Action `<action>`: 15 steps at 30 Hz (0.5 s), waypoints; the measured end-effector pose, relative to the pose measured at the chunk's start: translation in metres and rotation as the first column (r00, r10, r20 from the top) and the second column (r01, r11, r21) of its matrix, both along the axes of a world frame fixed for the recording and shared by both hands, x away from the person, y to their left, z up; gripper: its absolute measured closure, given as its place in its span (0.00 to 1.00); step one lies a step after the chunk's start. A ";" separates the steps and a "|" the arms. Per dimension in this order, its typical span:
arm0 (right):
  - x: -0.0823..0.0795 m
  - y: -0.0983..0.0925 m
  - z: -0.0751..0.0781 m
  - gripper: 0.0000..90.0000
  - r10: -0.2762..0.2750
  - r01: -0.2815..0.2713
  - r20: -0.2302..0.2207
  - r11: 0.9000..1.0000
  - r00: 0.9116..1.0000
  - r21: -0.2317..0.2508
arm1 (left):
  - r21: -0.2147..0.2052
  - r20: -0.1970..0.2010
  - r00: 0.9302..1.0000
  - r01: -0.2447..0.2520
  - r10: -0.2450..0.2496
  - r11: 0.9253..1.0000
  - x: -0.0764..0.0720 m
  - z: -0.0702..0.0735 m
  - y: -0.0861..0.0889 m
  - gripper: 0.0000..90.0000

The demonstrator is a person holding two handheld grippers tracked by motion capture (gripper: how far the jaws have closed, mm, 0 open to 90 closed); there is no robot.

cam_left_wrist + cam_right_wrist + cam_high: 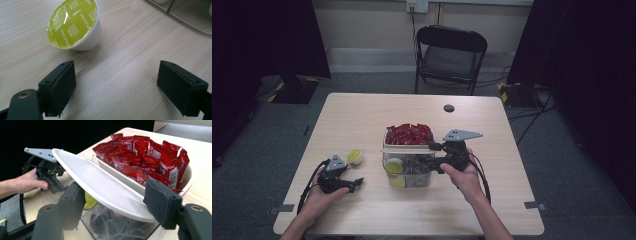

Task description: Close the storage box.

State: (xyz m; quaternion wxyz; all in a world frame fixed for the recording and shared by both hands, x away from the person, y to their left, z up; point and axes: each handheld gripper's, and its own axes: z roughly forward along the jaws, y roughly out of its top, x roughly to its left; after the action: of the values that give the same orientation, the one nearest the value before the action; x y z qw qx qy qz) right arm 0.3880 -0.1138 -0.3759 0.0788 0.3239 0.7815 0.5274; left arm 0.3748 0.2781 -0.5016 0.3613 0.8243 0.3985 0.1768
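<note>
Left gripper [357, 183] resting low on the wooden table [362, 110], held in the left hand [319, 197], jaws spread wide with nothing between them. Just ahead of it, a small coffee pod [75, 25] with a yellow-green foil top, lying tilted on the table and not touched by the pads.

Right gripper [113, 202] up at the clear plastic organizer box [409, 172] in the middle of the table, held in the right hand [467, 177]. Jaws part open, one on each side of the white lid [100, 187], pads not pressing on it. Lid tilted, lying across the near part of the box. Behind the lid, a white tray [186, 181] full of red sauce packets [150, 155]. Under the lid, a yellow pod [394, 166] and dark packets inside the clear box.
</note>
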 end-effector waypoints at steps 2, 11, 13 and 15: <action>-0.002 0.001 0.000 0.35 -0.002 0.002 0.008 1.000 1.000 -0.012 | 0.000 0.000 1.000 0.000 0.000 1.000 0.000 0.000 0.000 0.17; -0.004 0.005 -0.008 0.23 0.005 -0.005 0.010 1.000 1.000 -0.019 | 0.001 0.000 1.000 0.000 0.000 1.000 0.000 0.000 0.000 0.17; -0.004 0.006 -0.009 0.18 -0.013 0.013 0.013 1.000 1.000 -0.021 | 0.003 -0.002 1.000 0.001 -0.001 1.000 0.000 0.000 0.000 0.17; -0.005 0.007 -0.011 0.17 -0.031 0.031 0.026 0.999 0.999 -0.035 | 0.005 -0.002 1.000 0.002 -0.002 1.000 0.000 0.000 0.000 0.17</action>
State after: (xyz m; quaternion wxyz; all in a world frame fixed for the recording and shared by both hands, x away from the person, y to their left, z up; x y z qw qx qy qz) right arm 0.3831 -0.1065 -0.3868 0.1028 0.3277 0.7846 0.5162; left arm 0.3747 0.2785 -0.5014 0.3592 0.8258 0.3975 0.1765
